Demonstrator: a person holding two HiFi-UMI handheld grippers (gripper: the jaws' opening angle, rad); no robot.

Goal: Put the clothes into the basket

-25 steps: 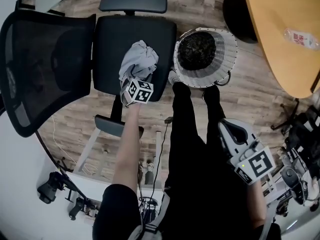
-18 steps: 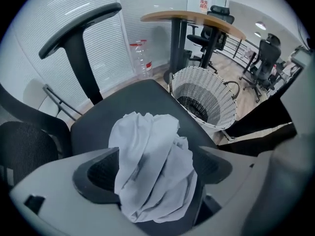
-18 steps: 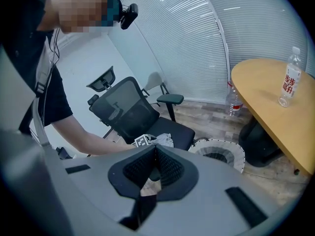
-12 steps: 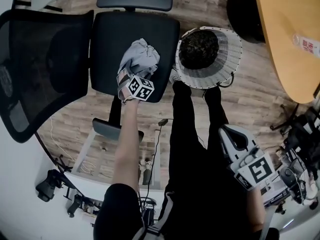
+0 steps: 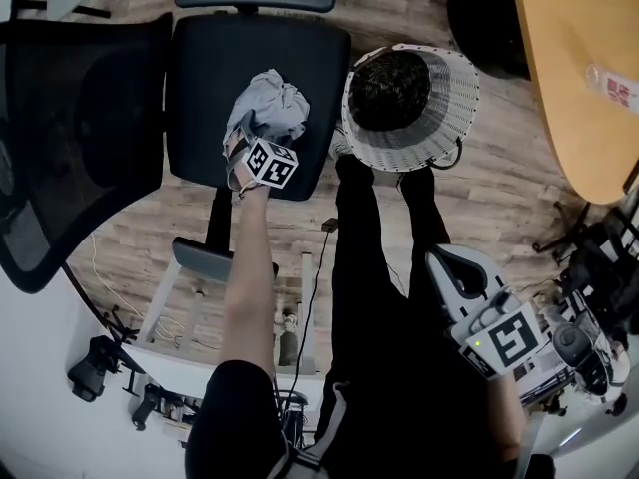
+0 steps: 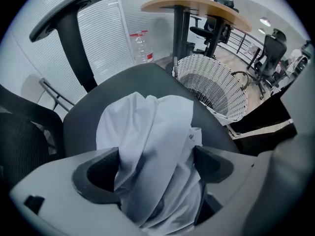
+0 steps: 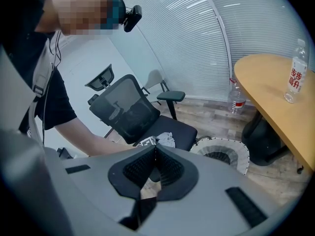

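Now your left gripper (image 6: pixel 156 167), jaws just opened wide and gripping nothing yet, straddles the crumpled pale garment (image 6: pixel 147 132) on the chair seat (image 5: pixel 200 78), its long fold running between them, with the basket (image 5: pixel 454 118) just beside the seat on your right.

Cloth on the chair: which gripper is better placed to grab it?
Left gripper: its jaws have just been opening and straddle the cloth; the right gripper is shut, far from the chair.
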